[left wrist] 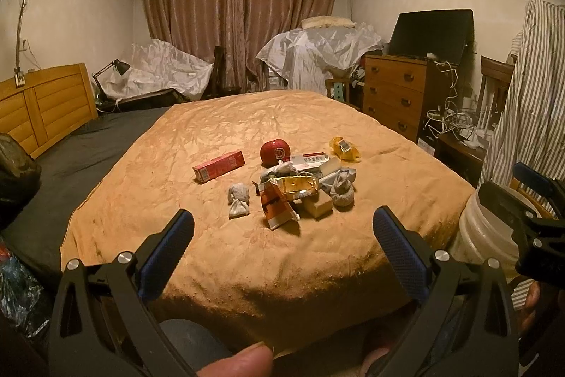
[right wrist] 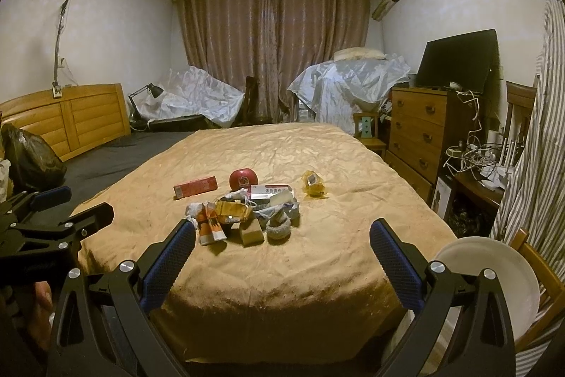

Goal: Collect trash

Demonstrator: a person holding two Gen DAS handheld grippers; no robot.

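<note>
Both grippers, left gripper and right gripper, gape wide and empty over the tan bedspread, facing the trash pile; white bucket stands beside the bed.

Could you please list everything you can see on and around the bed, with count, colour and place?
long carton: one, red, left of the pile on the bedspread
round red object: one, red, behind the pile
medicine box: one, white and red, back of the pile
yellow wrapper: one, yellow, right of the pile, apart
grey pouches: at least two, grey, one left of the pile, one at its right
gold packet: one, gold, pile centre
bedspread: one, tan, over the bed
bucket: one, white, beside the bed's right corner
dresser: one, brown, right
left gripper: one, black and blue, open
right gripper: one, black and blue, open
</note>
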